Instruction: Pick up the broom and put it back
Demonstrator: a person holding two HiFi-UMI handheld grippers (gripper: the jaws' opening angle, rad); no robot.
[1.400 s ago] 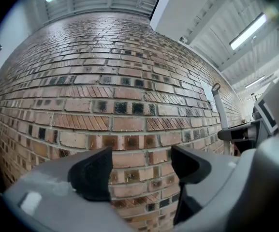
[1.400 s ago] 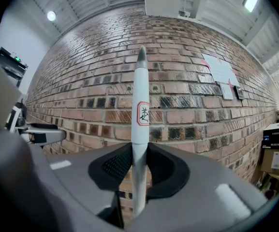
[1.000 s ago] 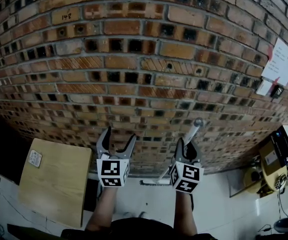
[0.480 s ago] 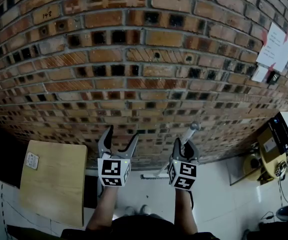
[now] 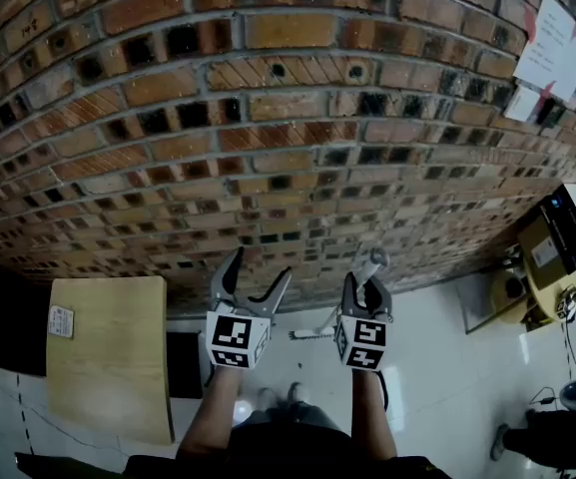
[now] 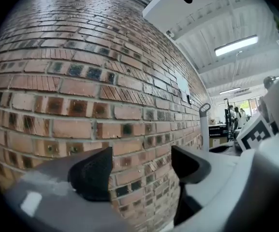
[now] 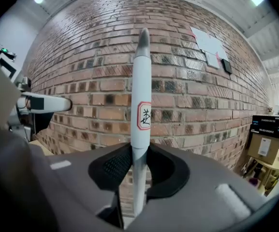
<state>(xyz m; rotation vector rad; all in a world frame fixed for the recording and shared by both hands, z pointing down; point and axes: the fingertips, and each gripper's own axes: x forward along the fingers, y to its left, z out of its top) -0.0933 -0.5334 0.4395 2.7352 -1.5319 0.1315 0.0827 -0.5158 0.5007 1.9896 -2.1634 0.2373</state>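
The broom has a white handle [image 7: 141, 91] bearing a red-edged label, and stands upright before the brick wall. My right gripper [image 7: 138, 166] is shut on the handle, which rises well above the jaws. In the head view the right gripper [image 5: 367, 285] holds the handle [image 5: 372, 260] close to its grey top, while the broom's head [image 5: 312, 334] sits low by the floor at the foot of the wall. My left gripper [image 5: 258, 272] is open and holds nothing, just left of the broom. In the left gripper view the left gripper [image 6: 140, 170] faces the bricks, with the handle's top [image 6: 204, 124] at the right.
The brick wall [image 5: 268, 118] fills the space ahead, with papers [image 5: 557, 53] pinned at the upper right. A wooden table [image 5: 108, 352] stands at the left. A cardboard box and equipment [image 5: 567, 238] crowd the right side. White tiled floor [image 5: 437, 367] lies below.
Both grippers have sunk lower along the wall, the broom going down with the right one. The head view has tipped down, showing more floor. The right grip is unchanged.
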